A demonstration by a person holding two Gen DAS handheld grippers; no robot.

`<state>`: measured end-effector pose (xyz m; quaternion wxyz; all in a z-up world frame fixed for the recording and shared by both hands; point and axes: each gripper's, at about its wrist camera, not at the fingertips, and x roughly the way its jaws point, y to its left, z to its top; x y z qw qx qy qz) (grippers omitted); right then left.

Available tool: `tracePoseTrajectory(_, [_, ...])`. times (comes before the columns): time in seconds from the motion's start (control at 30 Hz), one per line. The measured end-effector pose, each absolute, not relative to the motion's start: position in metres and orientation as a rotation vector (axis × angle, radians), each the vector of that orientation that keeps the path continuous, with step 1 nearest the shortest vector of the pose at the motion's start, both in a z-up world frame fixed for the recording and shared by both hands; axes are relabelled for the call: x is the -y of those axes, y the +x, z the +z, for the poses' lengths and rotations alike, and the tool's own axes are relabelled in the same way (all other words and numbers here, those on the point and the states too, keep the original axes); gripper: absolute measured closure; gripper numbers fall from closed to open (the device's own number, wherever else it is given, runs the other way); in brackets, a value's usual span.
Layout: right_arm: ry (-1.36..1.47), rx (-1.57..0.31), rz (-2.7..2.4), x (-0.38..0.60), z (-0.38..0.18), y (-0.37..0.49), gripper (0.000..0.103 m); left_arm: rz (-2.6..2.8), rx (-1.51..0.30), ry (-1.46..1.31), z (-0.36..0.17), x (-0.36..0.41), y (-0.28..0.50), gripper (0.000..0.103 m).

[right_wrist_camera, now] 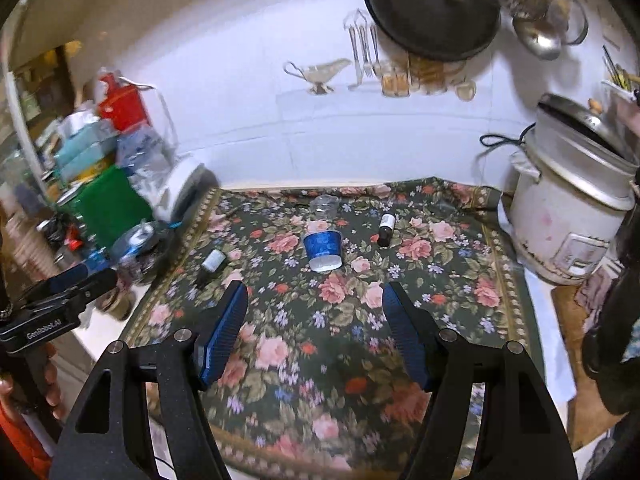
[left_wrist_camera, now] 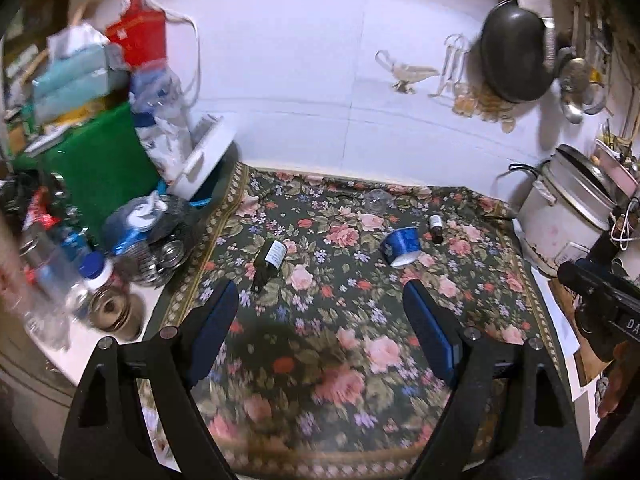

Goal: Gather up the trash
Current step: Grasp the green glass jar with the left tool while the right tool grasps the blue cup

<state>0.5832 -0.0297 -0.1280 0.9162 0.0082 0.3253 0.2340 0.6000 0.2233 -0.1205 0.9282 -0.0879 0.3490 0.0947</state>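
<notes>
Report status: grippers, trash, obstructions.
Left gripper and right gripper open, empty. Blue paper cup, two small dark glass bottles, clear plastic cup lying untouched on floral cloth. Approach unobstructed.

We see a floral cloth (right_wrist_camera: 320,340) spread over the counter, with a white rice cooker (right_wrist_camera: 560,216) standing at its right edge, lid tilted. On the white tiled wall (left_wrist_camera: 300,60) behind hang a dark pan (right_wrist_camera: 428,4), ladles (right_wrist_camera: 536,28) and a sticker of a gravy boat (left_wrist_camera: 408,74). To the left we find a crowded heap: a green box (left_wrist_camera: 100,168), a red bag (left_wrist_camera: 140,40), pale teal packets (left_wrist_camera: 72,84), a tipped white tub (left_wrist_camera: 204,160), and a clear bottle with a blue cap (left_wrist_camera: 90,276), all blurred.
</notes>
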Motion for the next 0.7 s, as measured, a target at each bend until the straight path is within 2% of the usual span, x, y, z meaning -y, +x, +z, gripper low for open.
tracePoseTrajectory(0.33, [0.069, -0.858, 0.404, -0.029, -0.179, 0.692, 0.037, 0.147, -0.917, -0.202, -0.193, -0.312, 0.702, 0.019])
tracePoseTrajectory(0.63, [0.017, -0.998, 0.378, -0.072, -0.232, 0.768, 0.037, 0.043, -1.058, -0.154, -0.267, -0.324, 0.775, 0.019])
tracePoseTrajectory(0.7, [0.011, -1.035, 0.382, -0.08, -0.244, 0.78, 0.037, 0.031, -1.084, -0.148, -0.279, -0.328, 0.791, 0.022])
